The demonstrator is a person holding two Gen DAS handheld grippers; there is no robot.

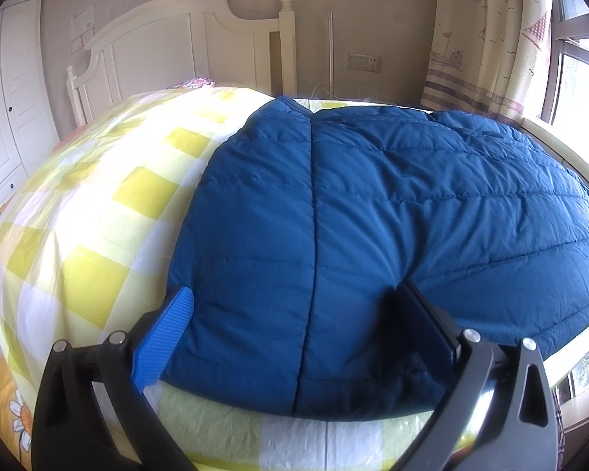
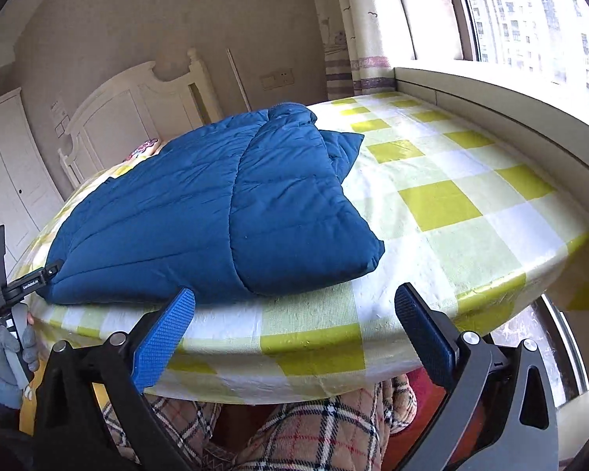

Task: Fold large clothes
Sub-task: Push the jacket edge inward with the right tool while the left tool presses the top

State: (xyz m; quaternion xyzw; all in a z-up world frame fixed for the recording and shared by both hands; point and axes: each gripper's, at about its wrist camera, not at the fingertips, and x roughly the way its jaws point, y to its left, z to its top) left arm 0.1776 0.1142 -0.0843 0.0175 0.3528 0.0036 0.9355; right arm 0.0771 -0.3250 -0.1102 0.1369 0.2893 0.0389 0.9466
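A dark blue quilted jacket [image 1: 373, 216] lies flat and partly folded on a yellow-and-white checked tablecloth [image 1: 110, 204]. My left gripper [image 1: 294, 294] is open over the jacket's near hem, its fingers wide apart on either side of the centre seam. In the right wrist view the jacket [image 2: 200, 212] lies left of centre, one side folded over the middle. My right gripper [image 2: 294, 298] is open and empty at the table's near edge, just short of the jacket's near right corner. The left gripper [image 2: 23, 282] shows at the jacket's left corner.
A white headboard [image 1: 184, 47] and a wardrobe [image 1: 8, 98] stand behind the table. A window ledge [image 2: 510, 102] and a curtain [image 2: 357, 27] run along the right. Plaid fabric [image 2: 314, 431] lies below the table edge. The checked cloth [image 2: 451, 204] is bare to the right of the jacket.
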